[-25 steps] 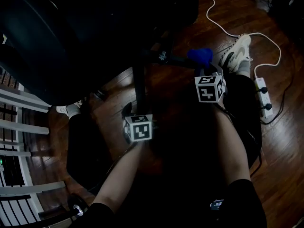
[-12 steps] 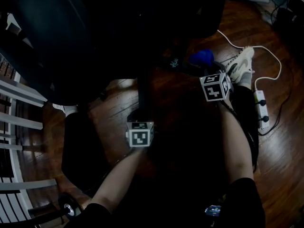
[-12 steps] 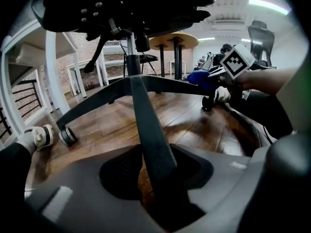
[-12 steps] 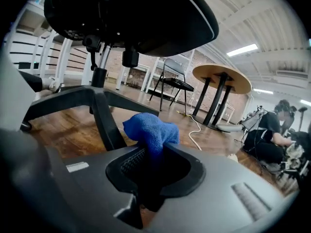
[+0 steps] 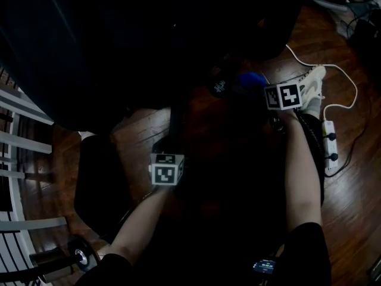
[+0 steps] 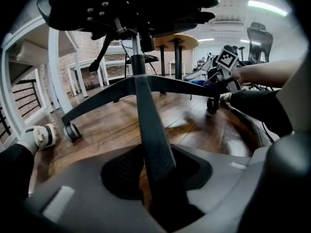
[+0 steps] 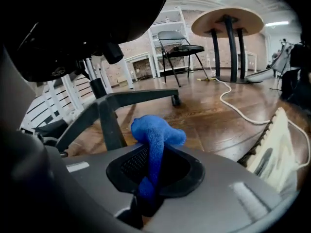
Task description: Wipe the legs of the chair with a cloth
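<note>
You have two grippers in play, one cloth and one chair. Your left gripper (image 6: 156, 188) is clamped on a leg (image 6: 146, 115) of the chair (image 6: 131, 8); its jaws have just been closing, and the leg runs straight up between them. Your right gripper (image 7: 148, 188) is clenched on the cloth (image 7: 156, 135).

In the left gripper view three legs show plainly: the one you hold at centre, one reaching lower left and one reaching right. Two casters (image 6: 71, 131) show clearly at the outer ends. In the right gripper view two legs show.

The cloth is bright blue and fuzzy, bunched into a knob that sticks up above the jaws, with a tail pinched down in the gap. In the head view it sits upper right of centre, just left of your right gripper's cube and beside a leg end; whether it touches the leg you cannot tell.

The floor (image 5: 351, 207) is dark wood. Bare boards lie between the legs, either side of the held one. The seat overhangs the top of the head view. A white rack (image 5: 24, 142) lines the left edge. At the right edge one shoe (image 5: 312, 88), one power strip (image 5: 329, 145) and a white cable (image 7: 238, 108) lie close to your right arm.
</note>
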A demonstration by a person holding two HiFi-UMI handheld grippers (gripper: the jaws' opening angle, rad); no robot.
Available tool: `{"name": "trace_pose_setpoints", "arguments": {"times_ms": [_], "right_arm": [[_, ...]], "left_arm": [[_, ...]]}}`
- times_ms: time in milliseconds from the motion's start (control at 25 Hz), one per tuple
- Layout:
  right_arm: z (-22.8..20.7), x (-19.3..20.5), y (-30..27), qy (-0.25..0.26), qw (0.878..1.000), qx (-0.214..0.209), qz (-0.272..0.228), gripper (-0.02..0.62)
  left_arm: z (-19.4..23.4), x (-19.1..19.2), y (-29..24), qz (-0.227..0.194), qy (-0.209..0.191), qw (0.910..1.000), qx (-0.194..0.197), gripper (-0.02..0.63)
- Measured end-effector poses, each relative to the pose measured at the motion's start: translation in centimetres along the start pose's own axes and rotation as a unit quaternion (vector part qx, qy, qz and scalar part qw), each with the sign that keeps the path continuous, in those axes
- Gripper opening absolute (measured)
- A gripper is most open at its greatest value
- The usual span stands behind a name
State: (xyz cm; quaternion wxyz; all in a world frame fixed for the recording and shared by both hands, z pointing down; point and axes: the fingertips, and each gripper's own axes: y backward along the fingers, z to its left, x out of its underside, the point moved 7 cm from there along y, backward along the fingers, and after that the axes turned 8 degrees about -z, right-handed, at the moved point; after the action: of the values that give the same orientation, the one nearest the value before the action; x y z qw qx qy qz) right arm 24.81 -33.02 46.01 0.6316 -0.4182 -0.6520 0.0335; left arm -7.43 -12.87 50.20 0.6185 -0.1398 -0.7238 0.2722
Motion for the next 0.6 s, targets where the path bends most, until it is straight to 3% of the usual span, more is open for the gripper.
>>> {"name": "trace_pose_setpoints", "arguments": {"times_ms": [120,240,360,520,600], "right_arm": [[2.4,1.8,0.6,0.004,0.999,-0.023,-0.025,0.074],[5.8,2.8,1.6,0.038,0.997,-0.023,-0.064,0.075],[9.3,4.0,2.0,0.077,0.994,-0.021,-0.077,0.075],[14.4,5.4,2.5,0.148,0.984,-0.017,-0.093,0.077],[16.5,6.0,2.4,0.164,0.981,-0.029,-0.095,0.077]], "left_arm": [[2.8,0.2,0.6,0.009,-0.041,0.9989,-0.019,0.153],[5.5,0.5,0.6,0.026,-0.1,0.9935,-0.048,0.147],[8.5,1.4,0.5,0.044,-0.135,0.9875,-0.068,0.146],[12.9,2.7,0.8,0.078,-0.112,0.9885,-0.066,0.149],[14.8,2.5,1.5,0.072,-0.117,0.9875,-0.078,0.18]]}}
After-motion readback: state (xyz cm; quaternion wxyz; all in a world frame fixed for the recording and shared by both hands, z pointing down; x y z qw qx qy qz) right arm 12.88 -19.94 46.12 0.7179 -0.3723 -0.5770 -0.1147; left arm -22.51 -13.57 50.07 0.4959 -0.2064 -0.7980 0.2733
